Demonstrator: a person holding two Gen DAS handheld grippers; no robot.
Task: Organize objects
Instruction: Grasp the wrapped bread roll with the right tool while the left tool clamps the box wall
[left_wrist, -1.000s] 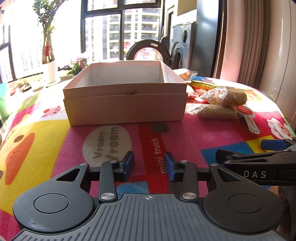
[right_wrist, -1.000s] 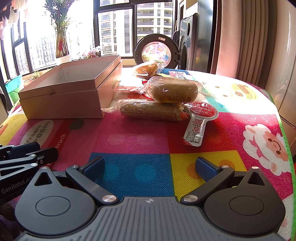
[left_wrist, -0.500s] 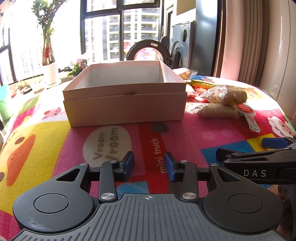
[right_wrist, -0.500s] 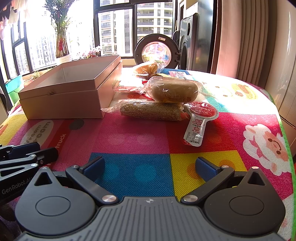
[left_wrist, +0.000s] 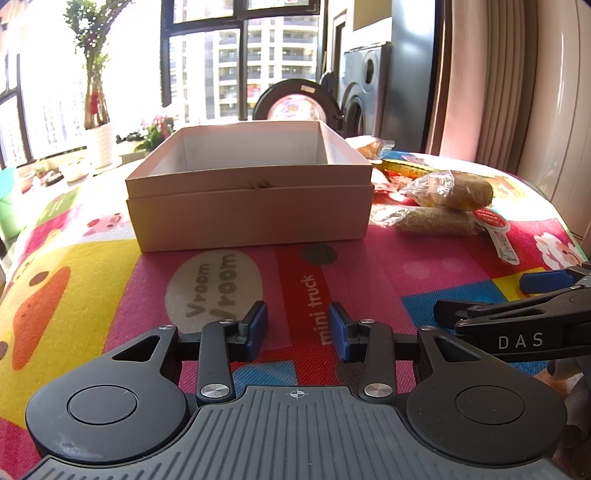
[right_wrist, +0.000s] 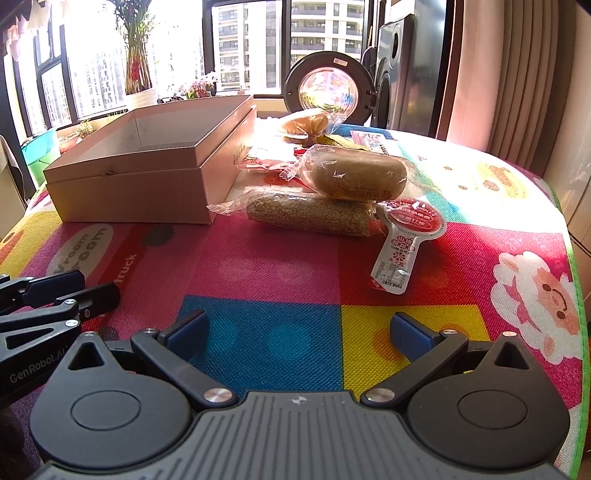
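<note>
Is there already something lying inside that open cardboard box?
No, the cardboard box shows only bare floor and walls, while the wrapped bun and other snacks lie outside on the mat.

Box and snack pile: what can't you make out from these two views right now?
- Box floor: left wrist view, near wall hides it; right wrist view shows only part.
- Packets behind the wrapped bun: right wrist view, bun and glare cover them.
- Sauce packet print: too small to read.
- Right gripper: left wrist view, cut off by the edge.

Snack pile (right_wrist: 332, 195) rt of box (right_wrist: 147, 173)
</note>
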